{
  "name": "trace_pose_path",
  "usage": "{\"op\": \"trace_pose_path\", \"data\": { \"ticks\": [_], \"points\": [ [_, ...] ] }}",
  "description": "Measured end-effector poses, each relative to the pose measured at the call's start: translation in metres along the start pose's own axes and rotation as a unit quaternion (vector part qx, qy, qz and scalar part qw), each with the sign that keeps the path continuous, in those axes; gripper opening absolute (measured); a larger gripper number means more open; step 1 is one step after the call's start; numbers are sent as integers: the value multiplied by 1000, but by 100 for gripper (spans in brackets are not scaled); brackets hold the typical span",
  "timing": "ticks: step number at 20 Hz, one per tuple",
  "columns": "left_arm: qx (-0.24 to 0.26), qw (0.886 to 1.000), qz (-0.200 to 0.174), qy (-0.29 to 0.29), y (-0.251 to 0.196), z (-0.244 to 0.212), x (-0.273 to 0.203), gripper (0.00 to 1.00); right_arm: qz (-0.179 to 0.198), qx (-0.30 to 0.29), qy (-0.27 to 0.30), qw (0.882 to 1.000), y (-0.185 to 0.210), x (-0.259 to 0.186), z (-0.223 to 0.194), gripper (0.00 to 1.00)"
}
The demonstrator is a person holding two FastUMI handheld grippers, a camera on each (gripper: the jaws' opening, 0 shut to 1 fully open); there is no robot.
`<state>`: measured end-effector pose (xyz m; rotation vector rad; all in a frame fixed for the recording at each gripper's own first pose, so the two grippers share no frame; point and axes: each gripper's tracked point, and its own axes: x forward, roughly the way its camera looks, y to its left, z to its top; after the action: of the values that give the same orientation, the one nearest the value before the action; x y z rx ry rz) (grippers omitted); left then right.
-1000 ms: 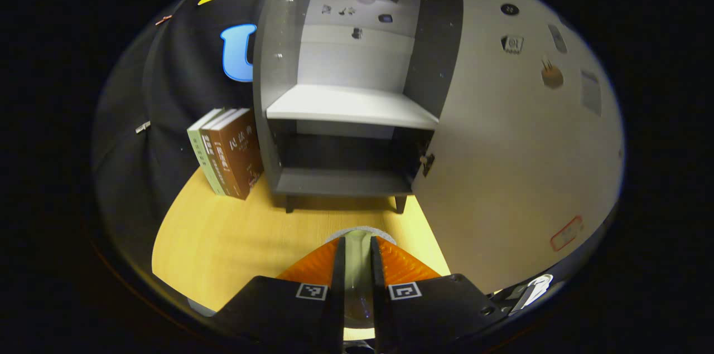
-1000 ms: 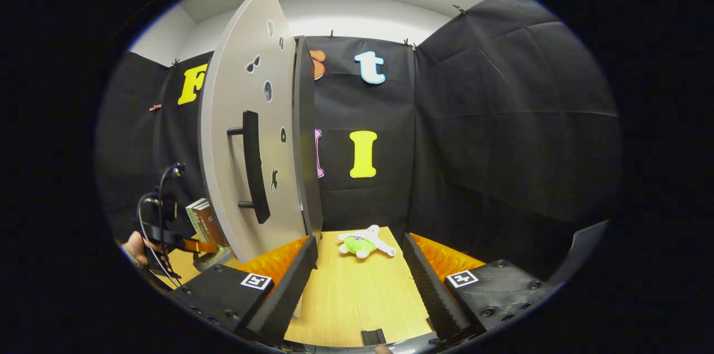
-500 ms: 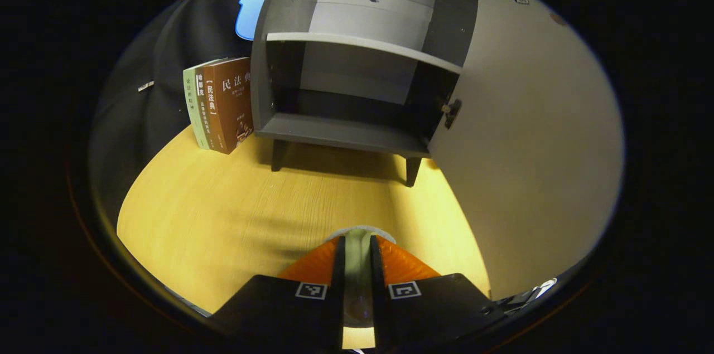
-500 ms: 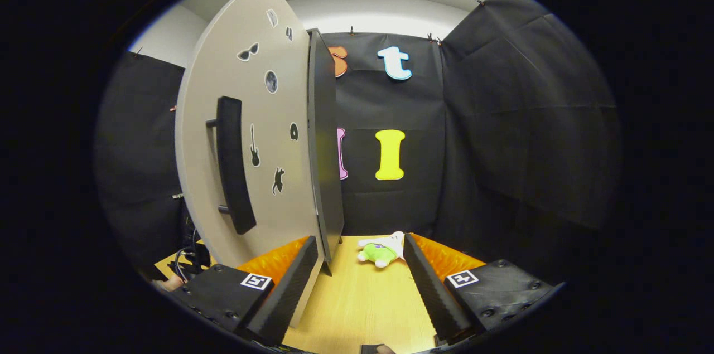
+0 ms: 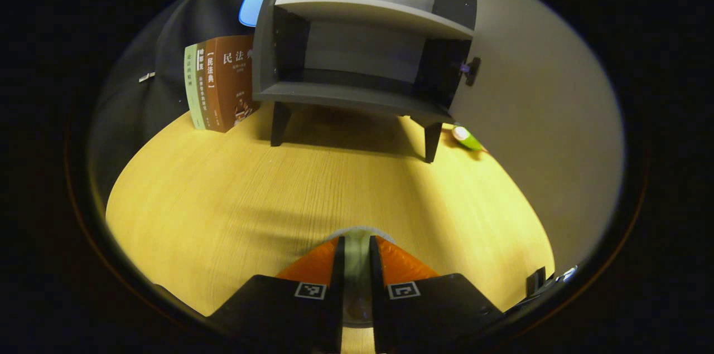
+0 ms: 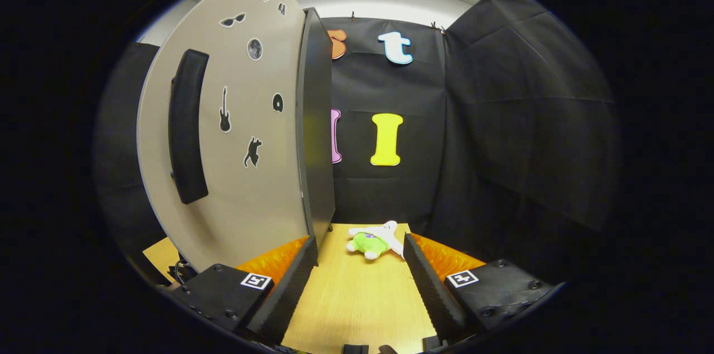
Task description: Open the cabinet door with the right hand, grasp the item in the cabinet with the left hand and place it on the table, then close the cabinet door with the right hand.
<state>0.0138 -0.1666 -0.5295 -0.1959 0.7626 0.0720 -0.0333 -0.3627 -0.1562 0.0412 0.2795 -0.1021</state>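
- Compared with a second ago, the left gripper view sits lower and farther back: the cabinet (image 5: 362,53) has risen toward the top of the picture, and far more of the bare wooden table (image 5: 234,198) shows in front of it.
- The left hand-held gripper (image 5: 356,265) keeps its fingers narrow, both pressing on a pale, rounded item (image 5: 356,276); most of the item is hidden between them, so what it is cannot be told, though it looks like glass.
- The held item hangs low over the table, well in front of the cabinet's legs.
- The lower compartment of the cabinet stands empty and the door (image 5: 535,120) is swung wide open at the right.
- In the right gripper view the door's outer face (image 6: 240,136) and its dark handle (image 6: 187,125) loom larger and closer than half a second ago.
- The right hand-held gripper (image 6: 357,281) is spread wide with nothing between its fingers.
- The right gripper view gives the whole green-and-white plush toy (image 6: 374,239) lying on the table beside the cabinet; the left gripper view catches a green sliver of it past the right leg.
- The left gripper view alone gives the books (image 5: 220,83) standing left of the cabinet.
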Motion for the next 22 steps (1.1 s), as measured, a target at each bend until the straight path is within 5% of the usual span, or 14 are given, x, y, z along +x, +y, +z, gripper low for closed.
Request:
{"op": "trace_pose_path", "data": {
  "ticks": [15, 16, 18, 19, 20, 21, 22],
  "points": [
    [-8, 1000, -9, -4, -2, -9, 6, 29, 24, -1, 4, 1000, 1, 8, -2, 98],
    [-6, 1000, -3, -5, 0, -7, 5, 37, 26, 2, 4, 1000, 1, 9, -2, 98],
    [2, 1000, -3, -15, -3, 1, -1, 39, 30, 4, 4, 1000, 2, 9, -1, 98],
    [10, 1000, -4, -18, -4, 4, -4, 61, 32, 6, 4, 999, 2, 8, 0, 98],
    [17, 1000, -3, -23, -5, 9, -8, 61, 35, 10, 5, 999, 3, 7, 2, 98],
    [23, 999, 0, -26, -5, 13, -13, 81, 39, 14, 4, 999, 6, 5, 4, 98],
    [27, 999, 1, -32, -6, 19, -21, 88, 46, 16, 0, 999, 10, 1, 9, 98]
  ]
}}
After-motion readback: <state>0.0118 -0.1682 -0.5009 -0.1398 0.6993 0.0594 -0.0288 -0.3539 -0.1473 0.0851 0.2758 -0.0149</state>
